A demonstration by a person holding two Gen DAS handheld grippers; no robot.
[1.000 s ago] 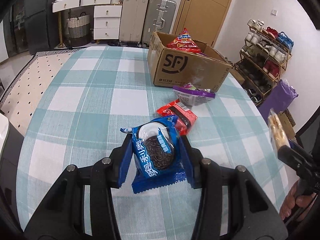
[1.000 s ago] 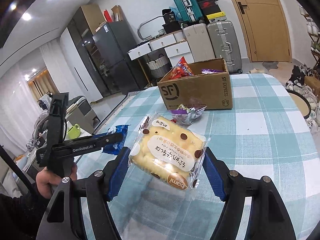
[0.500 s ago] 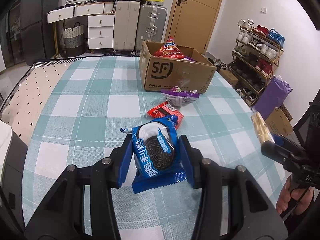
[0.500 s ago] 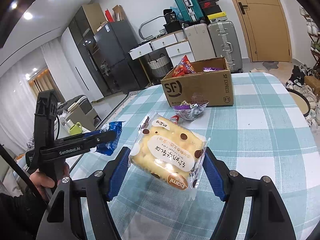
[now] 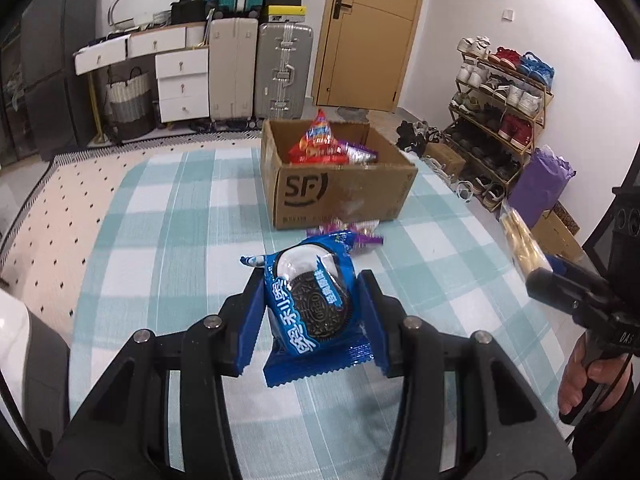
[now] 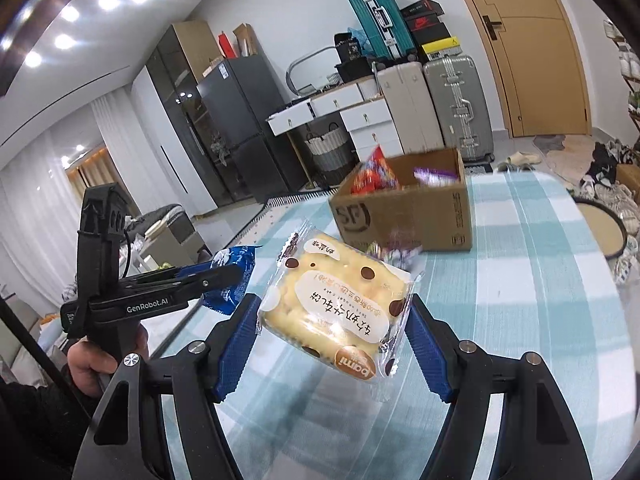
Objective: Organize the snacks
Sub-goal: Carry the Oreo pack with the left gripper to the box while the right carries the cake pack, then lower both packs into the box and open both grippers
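My left gripper [image 5: 310, 304] is shut on a blue Oreo pack [image 5: 310, 300], held above the checked tablecloth [image 5: 168, 240]. My right gripper [image 6: 332, 320] is shut on a yellow nougat cake pack [image 6: 332, 312], also lifted off the table. Ahead of both stands the open SF cardboard box [image 5: 340, 196] with a red snack bag [image 5: 318, 142] and a purple packet inside. From the right wrist view the left gripper [image 6: 240, 276] appears at the left with the blue pack [image 6: 236, 276]. The cake pack's edge [image 5: 520, 240] shows at the right of the left wrist view.
A purple snack packet [image 5: 360, 234] lies on the cloth just in front of the box. Suitcases [image 5: 284, 68] and white drawers [image 5: 180, 76] stand behind the table, a shoe rack [image 5: 500, 120] to the right. A person's hand [image 6: 96, 364] grips the left tool's handle.
Both grippers have risen with their packs and come nearer the box. The red packet on the cloth has dropped out of sight behind the Oreo pack.
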